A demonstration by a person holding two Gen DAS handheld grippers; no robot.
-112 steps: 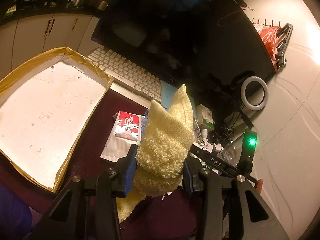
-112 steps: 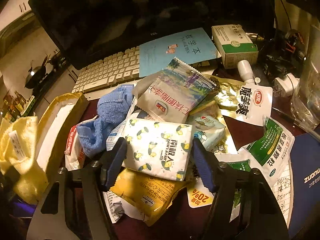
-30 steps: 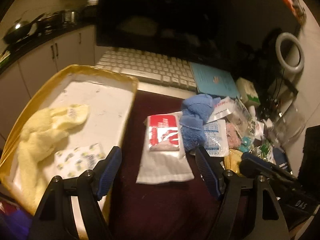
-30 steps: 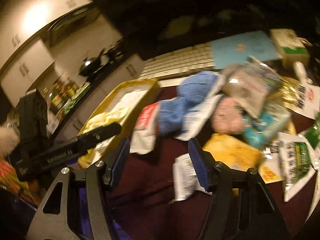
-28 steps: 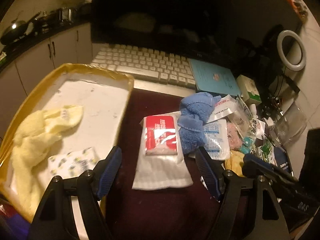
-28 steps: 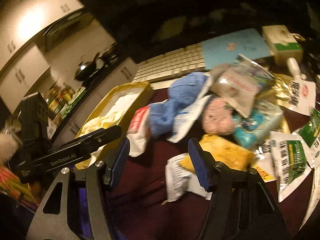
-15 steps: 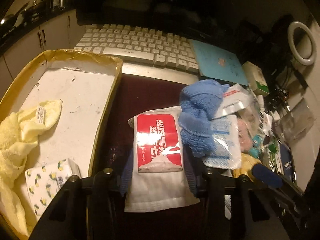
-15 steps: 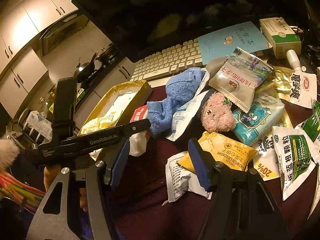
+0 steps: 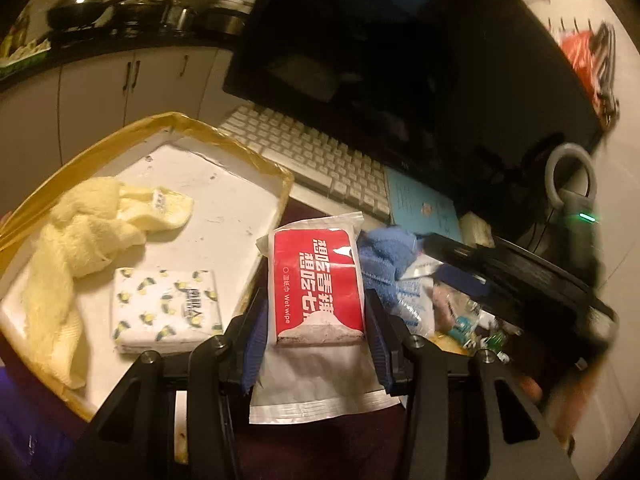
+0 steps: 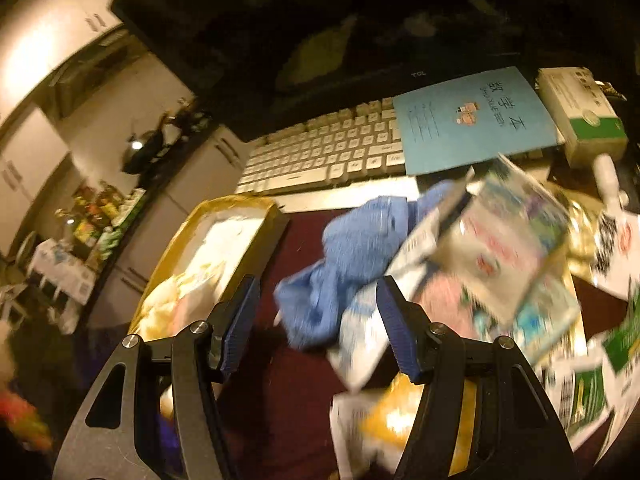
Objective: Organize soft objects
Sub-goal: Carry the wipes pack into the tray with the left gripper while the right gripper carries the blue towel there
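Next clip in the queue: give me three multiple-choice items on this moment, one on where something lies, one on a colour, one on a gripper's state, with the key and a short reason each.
1. Where does the lemon-print tissue pack lie?
A. on the keyboard
B. in the gold-edged tray
C. under the monitor

2. What colour is the label on the wet wipe pack?
A. red
B. green
C. blue

3. What is the left gripper doing?
A. hanging open over the tray
B. gripping the yellow towel
C. shut on the wet wipe pack

Key:
1 B, the tissue pack sits on the floor of the tray beside the yellow towel.
2 A, the wet wipe pack shows a red label.
3 C, the left gripper has both pads against the pack's sides.
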